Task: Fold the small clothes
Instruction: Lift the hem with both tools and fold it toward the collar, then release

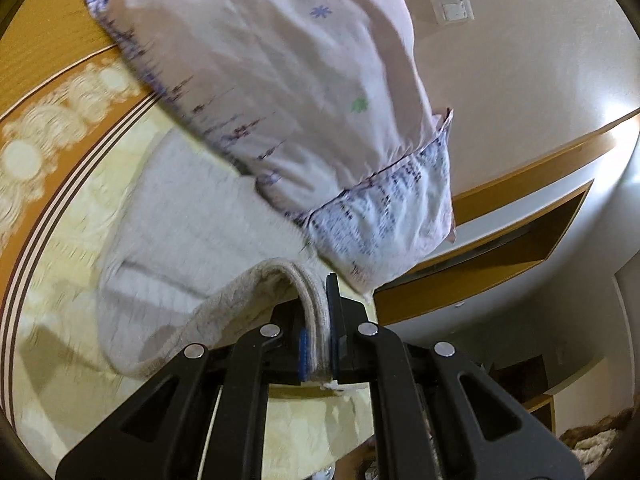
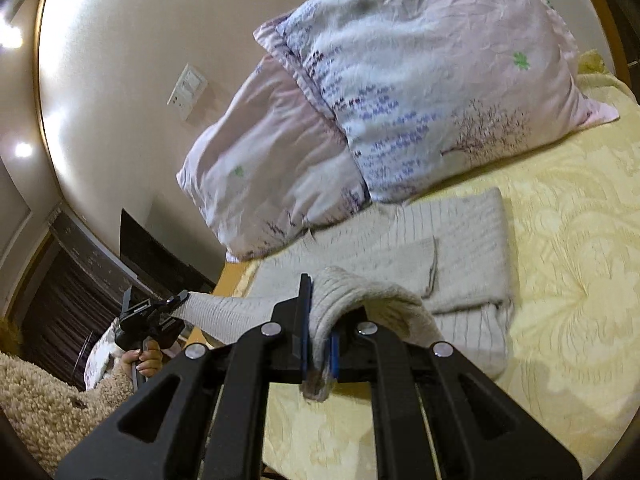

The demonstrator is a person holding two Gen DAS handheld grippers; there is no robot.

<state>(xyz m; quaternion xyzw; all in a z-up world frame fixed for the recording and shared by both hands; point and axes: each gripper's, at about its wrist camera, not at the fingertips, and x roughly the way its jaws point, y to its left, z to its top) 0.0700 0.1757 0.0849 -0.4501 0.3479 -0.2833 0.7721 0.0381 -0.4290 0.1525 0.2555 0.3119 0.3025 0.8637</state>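
Note:
A light grey ribbed knit sweater (image 2: 460,240) lies on the yellow bedspread, one sleeve folded across its body. My right gripper (image 2: 320,336) is shut on the sweater's near hem, which bunches up between its fingers. My left gripper (image 1: 318,336) is shut on another part of the same hem (image 1: 256,284), lifted off the bed. In the right wrist view the left gripper (image 2: 176,304) shows at the left, pulling the hem taut off the bed's edge. The sweater's body (image 1: 176,216) spreads out in the left wrist view.
Two pink patterned pillows (image 2: 400,92) lean against the wall just behind the sweater; one shows in the left wrist view (image 1: 288,92). The yellow bedspread (image 2: 560,280) extends right. A wooden bed edge (image 2: 228,276), a dark cabinet (image 2: 160,256) and a fluffy beige sleeve (image 2: 52,400) are at left.

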